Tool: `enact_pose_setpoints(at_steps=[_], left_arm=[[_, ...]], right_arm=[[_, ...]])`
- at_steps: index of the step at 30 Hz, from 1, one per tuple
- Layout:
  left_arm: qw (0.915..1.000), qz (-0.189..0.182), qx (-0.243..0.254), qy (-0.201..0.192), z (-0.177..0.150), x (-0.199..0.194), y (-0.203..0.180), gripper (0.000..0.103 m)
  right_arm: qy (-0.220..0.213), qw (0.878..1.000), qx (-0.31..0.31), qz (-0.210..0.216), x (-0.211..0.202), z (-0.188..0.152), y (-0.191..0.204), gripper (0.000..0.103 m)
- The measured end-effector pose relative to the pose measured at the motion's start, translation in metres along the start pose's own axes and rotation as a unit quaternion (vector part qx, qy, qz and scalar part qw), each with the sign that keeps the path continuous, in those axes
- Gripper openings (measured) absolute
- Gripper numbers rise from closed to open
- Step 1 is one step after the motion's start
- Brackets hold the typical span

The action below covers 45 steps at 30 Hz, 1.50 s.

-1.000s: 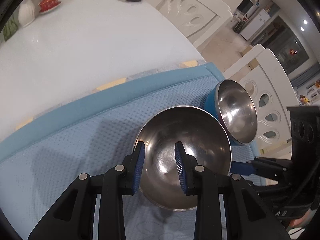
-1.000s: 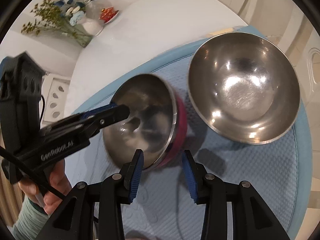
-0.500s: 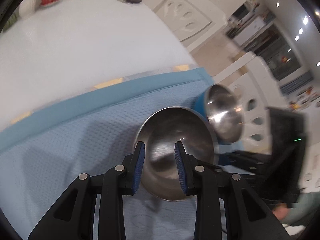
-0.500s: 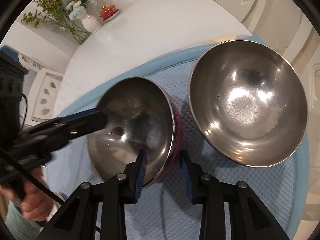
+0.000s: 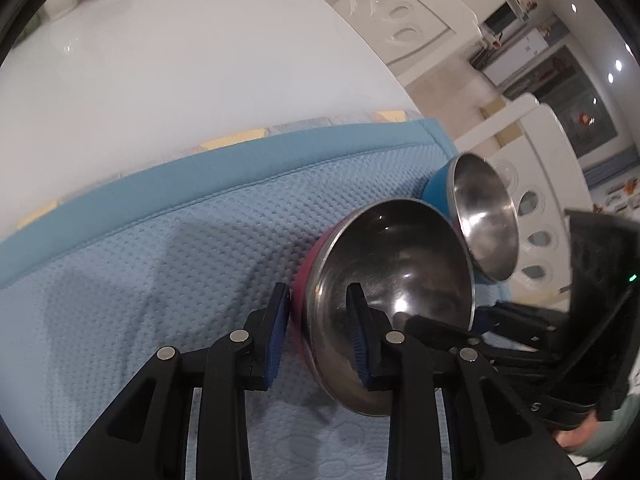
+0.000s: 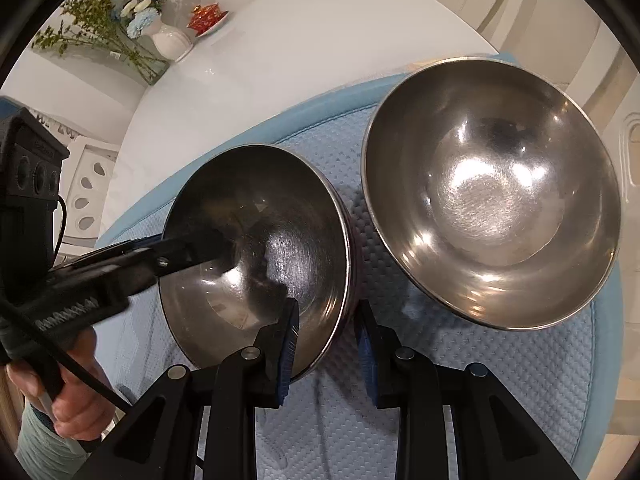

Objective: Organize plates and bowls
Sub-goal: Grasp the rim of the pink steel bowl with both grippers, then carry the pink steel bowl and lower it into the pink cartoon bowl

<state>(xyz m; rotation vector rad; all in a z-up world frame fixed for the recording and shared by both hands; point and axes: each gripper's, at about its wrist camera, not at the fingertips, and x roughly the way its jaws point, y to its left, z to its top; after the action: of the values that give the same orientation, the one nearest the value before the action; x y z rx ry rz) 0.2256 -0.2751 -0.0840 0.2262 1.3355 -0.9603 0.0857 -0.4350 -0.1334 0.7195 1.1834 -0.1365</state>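
A: Delta vs 1 s ago: pink bowl (image 5: 392, 272) sat flat on the blue mat (image 5: 160, 280). It's now tipped up on edge, with the pink outer wall showing in the left wrist view.

B: Grippers?

A: Left gripper (image 5: 318, 320) straddles the rim, 1 finger inside and 1 outside. Its gap is the same as before, so it's open and not pinching. Right gripper (image 6: 328, 340) straddles the opposite rim. Its gap has narrowed over the last second, but whether the pads are clamping can't be told.

B: Meaning for the task?

A: Likely a 2-handed pickup starting, probably to nest it with the other bowl. That's a guess.

B: Where's the other one?

A: Blue bowl (image 5: 484, 224) is just beside the pink one, to its right near the mat's corner. It isn't held.

B: Count?

A: 2 steel-lined bowls, 0 plates in view, 1 mat, 2 grippers. Far end of the table (image 5: 200, 60): 1 vase (image 6: 172, 42) of flowers, 1 red dish (image 6: 208, 14).
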Motion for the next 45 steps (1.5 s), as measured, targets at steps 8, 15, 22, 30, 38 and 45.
enact_pose_setpoints(at_steps=[8, 15, 22, 30, 38, 45], left_arm=[[0.9993, -0.004, 0.03, -0.021, -0.025, -0.051, -0.034, 0.025], [0.9985, 0.02, 0.032, -0.04, -0.075, -0.101, -0.069, 0.027], [0.9997, 0.025, 0.003, -0.005, -0.131, -0.126, -0.08, 0.027], [0.9986, 0.029, -0.014, 0.042, -0.19, -0.12, -0.083, 0.027], [0.9974, 0.028, -0.032, 0.059, -0.213, -0.108, -0.079, 0.027], [0.9965, 0.043, -0.027, 0.067, -0.225, -0.095, -0.079, 0.027]], right_arm=[[0.002, 1.0, -0.019, 0.005, -0.048, -0.015, 0.005, 0.022], [0.025, 0.999, -0.032, -0.012, -0.094, -0.061, 0.025, 0.022], [0.082, 0.996, 0.003, 0.029, -0.109, -0.113, 0.028, 0.022], [0.172, 0.984, 0.014, 0.048, -0.097, -0.172, 0.031, 0.022], [0.19, 0.981, 0.0, 0.027, -0.084, -0.195, 0.037, 0.022], [0.182, 0.983, -0.019, 0.013, -0.074, -0.195, 0.051, 0.023]])
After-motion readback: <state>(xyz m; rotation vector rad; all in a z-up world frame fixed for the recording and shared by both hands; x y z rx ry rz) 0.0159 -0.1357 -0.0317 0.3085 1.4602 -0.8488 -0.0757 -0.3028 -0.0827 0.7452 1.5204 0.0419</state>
